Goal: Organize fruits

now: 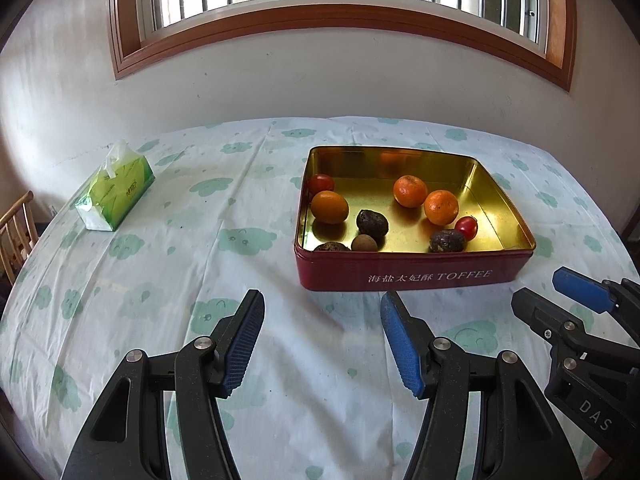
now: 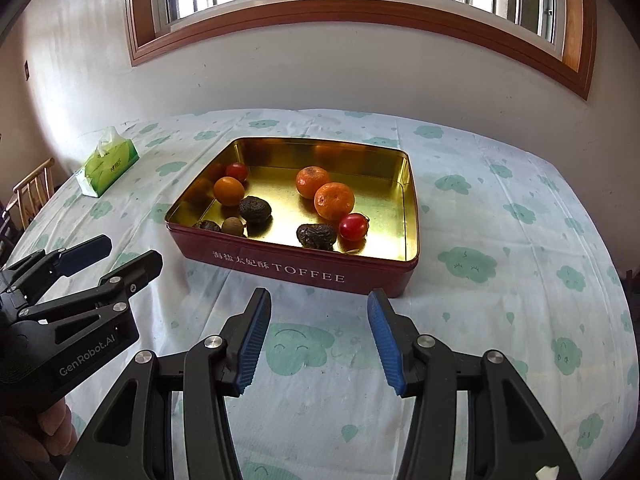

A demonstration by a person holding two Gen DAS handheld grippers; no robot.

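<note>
Both grippers hang above the tablecloth on the near side of the tin, neither touching anything. The left gripper point(image 1: 322, 320) has its blue pads about half apart with only cloth showing between them; the right gripper point(image 2: 318, 322) is parted a little less and is likewise empty.

The tin point(image 2: 304, 270) sits flat on the table, a shallow rectangle with its long side running roughly left to right and its lettered red wall facing the grippers. Its inside is shiny gold and mirrors the fruit.

Inside the tin, three oranges point(image 2: 334, 201) lie loose: two touching near the middle, one toward the left wall. A red tomato point(image 2: 353, 226) rests just right of the middle pair, and another tomato point(image 2: 236, 171) sits behind the left orange. Three dark wrinkled fruits point(image 2: 316, 235) and a small brown round fruit point(image 2: 233, 226) lie along the tin's near wall.

Well to the left of the tin a green tissue pack point(image 1: 116, 190) lies on the cloud-printed tablecloth point(image 2: 500, 240). Beyond the tin, a wood-framed window point(image 1: 328, 20) is set in the white wall.
</note>
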